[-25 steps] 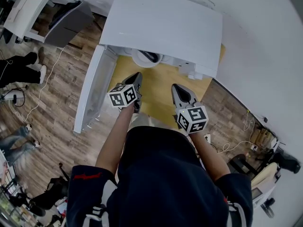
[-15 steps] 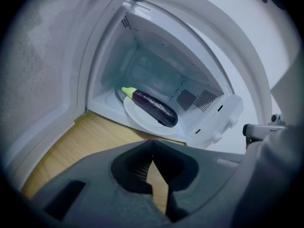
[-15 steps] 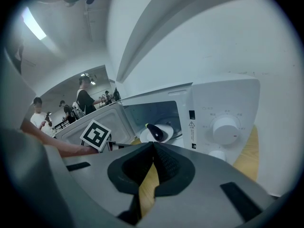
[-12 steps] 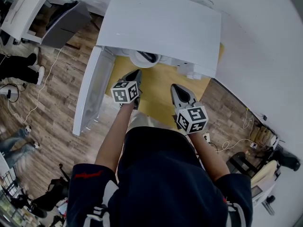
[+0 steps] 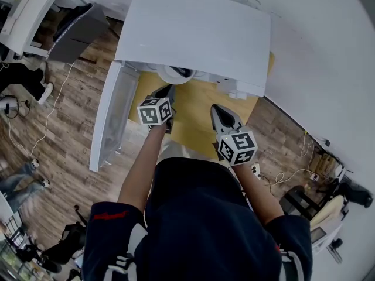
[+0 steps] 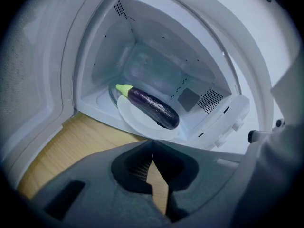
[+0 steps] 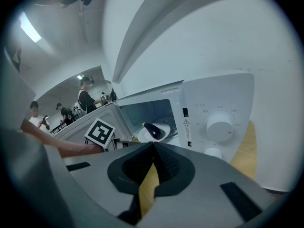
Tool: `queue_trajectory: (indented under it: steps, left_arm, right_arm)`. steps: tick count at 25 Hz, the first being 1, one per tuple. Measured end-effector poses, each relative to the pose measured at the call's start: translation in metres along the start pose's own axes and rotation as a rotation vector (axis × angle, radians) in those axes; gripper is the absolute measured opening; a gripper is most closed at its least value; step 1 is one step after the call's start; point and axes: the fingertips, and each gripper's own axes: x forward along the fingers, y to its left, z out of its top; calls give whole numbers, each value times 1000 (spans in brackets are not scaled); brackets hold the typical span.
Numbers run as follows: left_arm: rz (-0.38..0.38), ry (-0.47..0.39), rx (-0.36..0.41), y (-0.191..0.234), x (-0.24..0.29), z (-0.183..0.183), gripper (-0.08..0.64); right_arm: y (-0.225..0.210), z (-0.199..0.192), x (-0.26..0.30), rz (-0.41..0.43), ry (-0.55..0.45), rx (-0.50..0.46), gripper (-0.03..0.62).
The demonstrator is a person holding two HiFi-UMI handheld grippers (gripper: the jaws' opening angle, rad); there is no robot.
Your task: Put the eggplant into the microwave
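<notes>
Closed right tongs (image 7: 153,146) face the open microwave (image 7: 213,101) with eggplant (image 7: 153,131) inside.

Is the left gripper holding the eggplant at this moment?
No, the eggplant lies on the plate inside the microwave, and the left gripper is shut with nothing between its jaws.

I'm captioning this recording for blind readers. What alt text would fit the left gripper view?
A purple eggplant lies on a white plate inside the open microwave, its green stem end toward the back left. In the foreground the left gripper, shut and empty, faces the opening above a wooden tabletop.
</notes>
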Motion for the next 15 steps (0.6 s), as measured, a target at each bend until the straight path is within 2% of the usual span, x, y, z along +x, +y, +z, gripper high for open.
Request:
queue_trajectory:
  steps: [15]
  left_arm:
    - [-3,-6,-39,0,22,17,17]
  right_arm:
    - [-9,-1,1,-10,4,55,12]
